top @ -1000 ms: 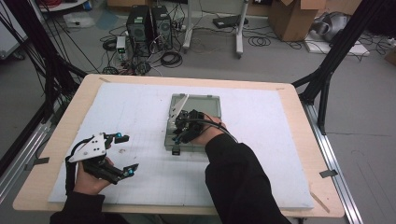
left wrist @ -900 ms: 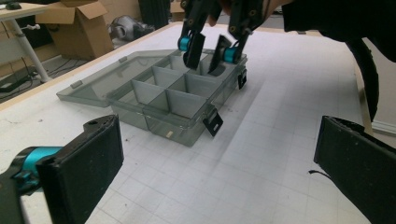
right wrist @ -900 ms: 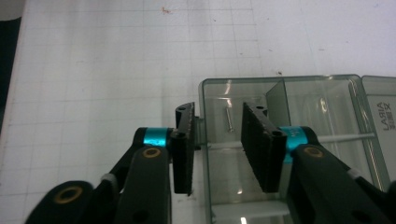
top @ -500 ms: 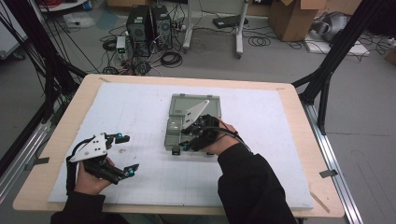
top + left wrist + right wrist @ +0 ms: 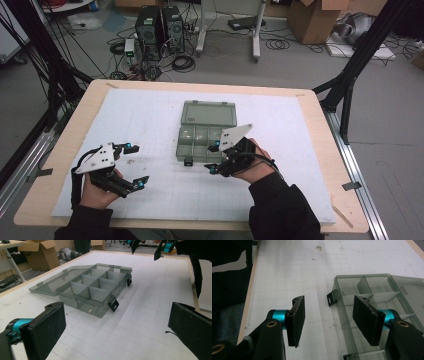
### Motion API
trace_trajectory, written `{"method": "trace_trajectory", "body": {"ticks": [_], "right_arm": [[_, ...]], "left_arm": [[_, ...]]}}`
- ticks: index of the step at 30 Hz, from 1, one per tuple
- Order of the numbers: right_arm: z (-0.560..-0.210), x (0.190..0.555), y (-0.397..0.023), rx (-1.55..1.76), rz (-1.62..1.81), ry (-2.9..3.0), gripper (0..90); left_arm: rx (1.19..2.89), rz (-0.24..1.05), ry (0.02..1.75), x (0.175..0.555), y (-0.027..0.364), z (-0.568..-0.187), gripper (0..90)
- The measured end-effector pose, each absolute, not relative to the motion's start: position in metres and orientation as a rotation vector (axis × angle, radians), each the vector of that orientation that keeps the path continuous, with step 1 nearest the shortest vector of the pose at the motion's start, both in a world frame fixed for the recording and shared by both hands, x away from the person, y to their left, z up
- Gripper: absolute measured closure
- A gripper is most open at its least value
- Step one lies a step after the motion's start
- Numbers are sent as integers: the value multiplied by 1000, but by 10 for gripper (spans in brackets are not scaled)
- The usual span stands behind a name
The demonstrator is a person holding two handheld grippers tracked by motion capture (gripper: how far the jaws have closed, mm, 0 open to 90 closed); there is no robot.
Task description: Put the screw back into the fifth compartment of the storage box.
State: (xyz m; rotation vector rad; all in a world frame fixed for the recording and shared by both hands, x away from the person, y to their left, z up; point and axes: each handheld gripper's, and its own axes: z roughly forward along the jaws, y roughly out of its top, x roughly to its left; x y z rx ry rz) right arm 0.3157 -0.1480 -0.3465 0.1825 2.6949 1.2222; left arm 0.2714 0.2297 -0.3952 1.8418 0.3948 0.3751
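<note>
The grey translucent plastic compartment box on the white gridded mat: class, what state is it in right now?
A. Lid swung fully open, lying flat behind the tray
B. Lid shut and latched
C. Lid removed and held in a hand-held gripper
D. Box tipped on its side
A: the grey translucent plastic compartment box has its lid lying flat on the mat, exposing empty divided compartments.

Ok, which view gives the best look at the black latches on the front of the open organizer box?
The left gripper view: both latches hang open on the box front, clear and unblocked. The right gripper view shows one latch close up beside the right gripper. The high view shows one latch as a small dark tab.
</note>
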Motion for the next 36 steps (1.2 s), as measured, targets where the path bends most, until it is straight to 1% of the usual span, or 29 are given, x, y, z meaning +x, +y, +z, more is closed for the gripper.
{"method": "trace_trajectory", "body": {"ticks": [6,16,23,31,36], "right_arm": [[-358,308,-166,247,1302,2651,398],[-372,296,-188,362,1429,2581,302],[-385,290,-200,428,1479,2546,258],[-399,284,-215,506,1532,2498,179],[-406,283,-222,544,1560,2460,148]], "left_arm": [[1845,376,394,271,229,-396,18],[1844,379,398,271,230,-396,18],[1843,378,397,271,230,-396,18],[1840,375,399,271,230,-396,18],[1838,371,397,271,230,-397,18]]}}
